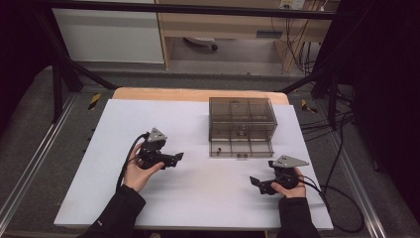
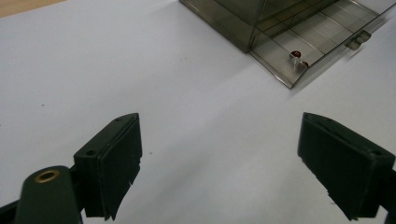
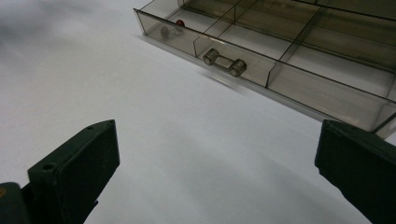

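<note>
A see-through smoky box [image 1: 241,119] is sitting on the white tabletop [image 1: 198,198], toward the far side and a little to the right. Its bottom drawer [image 1: 240,148] is sticking out toward the person. The drawer is split into little rooms. A small red and silver thing [image 2: 297,57] is lying in one of the front rooms, close to the drawer's front wall. In the right gripper view that same small thing [image 3: 176,24] is showing in the room at the drawer's left end. A clear little handle [image 3: 224,62] is sitting on the middle of the drawer's front.

The left gripper [image 1: 177,157] is hanging over the tabletop, to the left of the drawer and apart from it. Its fingers [image 2: 114,158] are standing wide, and nothing is between them, just bare white tabletop.

The right gripper [image 1: 255,182] is hanging near the front right part of the tabletop, a bit nearer the person than the drawer. Its fingers [image 3: 79,168] are also standing wide and holding nothing. They are pointing toward the drawer's front, but they are not touching it.

A hand in a dark sleeve is gripping each gripper, and a black cable is trailing from each one.
</note>
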`<state>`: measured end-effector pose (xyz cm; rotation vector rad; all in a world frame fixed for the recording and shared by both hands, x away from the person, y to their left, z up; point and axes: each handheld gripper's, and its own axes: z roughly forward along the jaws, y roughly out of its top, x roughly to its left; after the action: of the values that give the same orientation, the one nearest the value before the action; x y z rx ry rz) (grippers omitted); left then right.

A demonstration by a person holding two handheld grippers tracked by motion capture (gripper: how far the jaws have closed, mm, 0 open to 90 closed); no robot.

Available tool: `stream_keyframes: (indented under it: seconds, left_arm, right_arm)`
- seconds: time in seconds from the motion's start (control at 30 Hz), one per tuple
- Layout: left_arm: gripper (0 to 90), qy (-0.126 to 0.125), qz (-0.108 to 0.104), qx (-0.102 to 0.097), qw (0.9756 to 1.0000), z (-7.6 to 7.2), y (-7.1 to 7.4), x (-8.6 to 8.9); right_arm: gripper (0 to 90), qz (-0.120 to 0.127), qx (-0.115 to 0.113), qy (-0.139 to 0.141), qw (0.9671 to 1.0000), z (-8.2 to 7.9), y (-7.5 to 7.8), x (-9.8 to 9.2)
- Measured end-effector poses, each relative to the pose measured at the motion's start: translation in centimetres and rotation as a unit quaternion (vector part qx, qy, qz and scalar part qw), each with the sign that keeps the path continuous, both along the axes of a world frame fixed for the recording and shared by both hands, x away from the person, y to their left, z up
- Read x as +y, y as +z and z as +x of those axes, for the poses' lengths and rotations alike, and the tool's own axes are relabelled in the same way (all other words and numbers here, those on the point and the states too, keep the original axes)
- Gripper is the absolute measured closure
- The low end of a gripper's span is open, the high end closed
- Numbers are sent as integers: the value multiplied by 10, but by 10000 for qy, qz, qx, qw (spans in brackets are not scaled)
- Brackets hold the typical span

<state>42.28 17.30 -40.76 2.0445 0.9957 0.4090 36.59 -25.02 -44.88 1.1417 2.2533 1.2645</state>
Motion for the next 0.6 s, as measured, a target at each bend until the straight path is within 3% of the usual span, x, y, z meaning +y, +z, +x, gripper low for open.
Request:
stream_keyframes:
  seconds: [0.3,0.6]
  left_arm:
    - [134,82,-17,-106,9999,-16,-7,27]
    - [134,235,-19,-86,9997,-27,-13,50]
  right_arm:
    - [6,-25,-11,-9,10000,0,0,0]
    - [6,-15,-30,-27,10000,0,1,0]
